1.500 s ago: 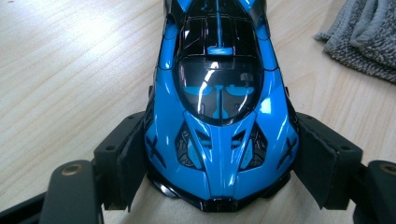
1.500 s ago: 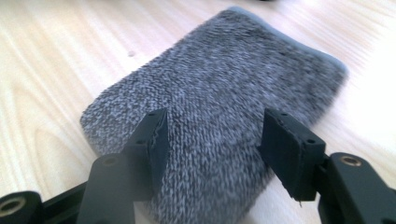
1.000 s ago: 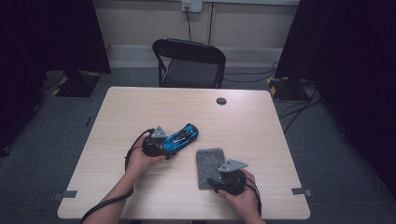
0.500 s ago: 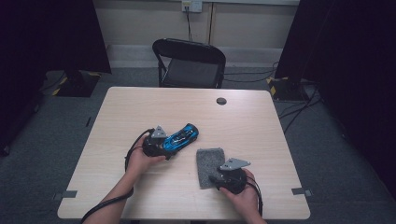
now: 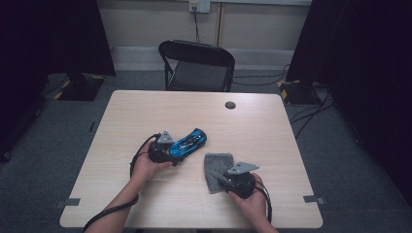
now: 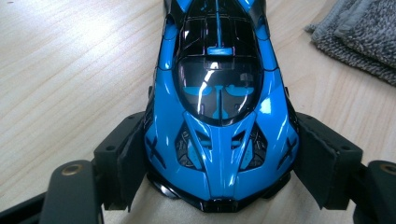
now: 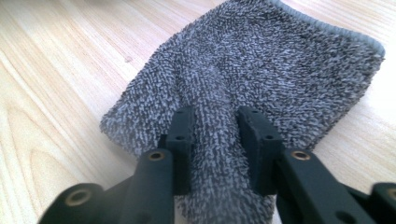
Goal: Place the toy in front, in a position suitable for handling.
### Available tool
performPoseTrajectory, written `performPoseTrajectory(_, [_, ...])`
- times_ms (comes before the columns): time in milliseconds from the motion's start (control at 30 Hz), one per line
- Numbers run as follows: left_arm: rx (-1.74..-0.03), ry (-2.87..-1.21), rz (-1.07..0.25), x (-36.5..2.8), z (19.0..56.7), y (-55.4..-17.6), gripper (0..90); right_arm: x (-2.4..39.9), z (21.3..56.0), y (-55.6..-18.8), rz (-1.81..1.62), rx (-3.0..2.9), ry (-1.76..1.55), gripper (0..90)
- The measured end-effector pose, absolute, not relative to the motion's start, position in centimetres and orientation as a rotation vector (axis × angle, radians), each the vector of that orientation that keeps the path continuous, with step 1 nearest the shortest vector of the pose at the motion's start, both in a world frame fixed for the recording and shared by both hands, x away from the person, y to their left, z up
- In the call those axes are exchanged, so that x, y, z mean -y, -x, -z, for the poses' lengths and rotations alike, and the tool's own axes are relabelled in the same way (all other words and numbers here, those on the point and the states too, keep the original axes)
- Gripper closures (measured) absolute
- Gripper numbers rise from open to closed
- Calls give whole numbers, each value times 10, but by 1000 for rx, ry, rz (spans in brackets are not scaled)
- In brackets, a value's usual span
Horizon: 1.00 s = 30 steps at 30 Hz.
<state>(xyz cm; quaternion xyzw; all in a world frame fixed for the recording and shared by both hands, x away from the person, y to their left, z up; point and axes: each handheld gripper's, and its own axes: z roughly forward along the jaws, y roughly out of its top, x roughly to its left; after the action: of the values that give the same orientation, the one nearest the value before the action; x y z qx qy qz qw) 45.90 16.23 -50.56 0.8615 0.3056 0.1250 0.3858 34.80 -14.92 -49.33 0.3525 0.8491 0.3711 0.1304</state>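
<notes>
My left gripper (image 5: 167, 154) jaws clamped on blue toy car (image 6: 219, 107) mid-counter (image 5: 145, 111), my right gripper (image 7: 215, 140) jaws just closing, pinching grey cloth (image 7: 261, 70) fold near front edge, far half bare

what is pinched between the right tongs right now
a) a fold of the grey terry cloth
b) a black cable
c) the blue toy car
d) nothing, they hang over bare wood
a: in the right gripper view the right tongs, whose jaws have just been closing, squeeze a raised ridge of the grey fuzzy terry cloth on the light wooden table.
</notes>
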Motion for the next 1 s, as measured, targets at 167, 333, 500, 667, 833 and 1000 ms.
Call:
performPoseTrajectory(167, [-779,-2194,-318,-162,506,-459,250,148,491,-352,-1062,-2494,-1035,732])
performPoseTrajectory(333, [-778,-2193,-318,-162,506,-459,250,150,490,-356,-1079,-2518,-1044,744])
performPoseTrajectory(500, [-779,-2193,-317,-162,506,-459,250,150,490,-355,-1078,-2513,-1042,742])
performPoseTrajectory(667, [-778,-2194,-318,-162,506,-459,250,150,492,-354,-1109,-2491,-1064,736])
performPoseTrajectory(833, [-779,-2193,-317,-162,506,-459,250,150,492,-354,-1105,-2495,-1055,735])
performPoseTrajectory(1000, [-778,-2194,-318,-162,506,-459,250,149,490,-353,-1090,-2497,-1044,736])
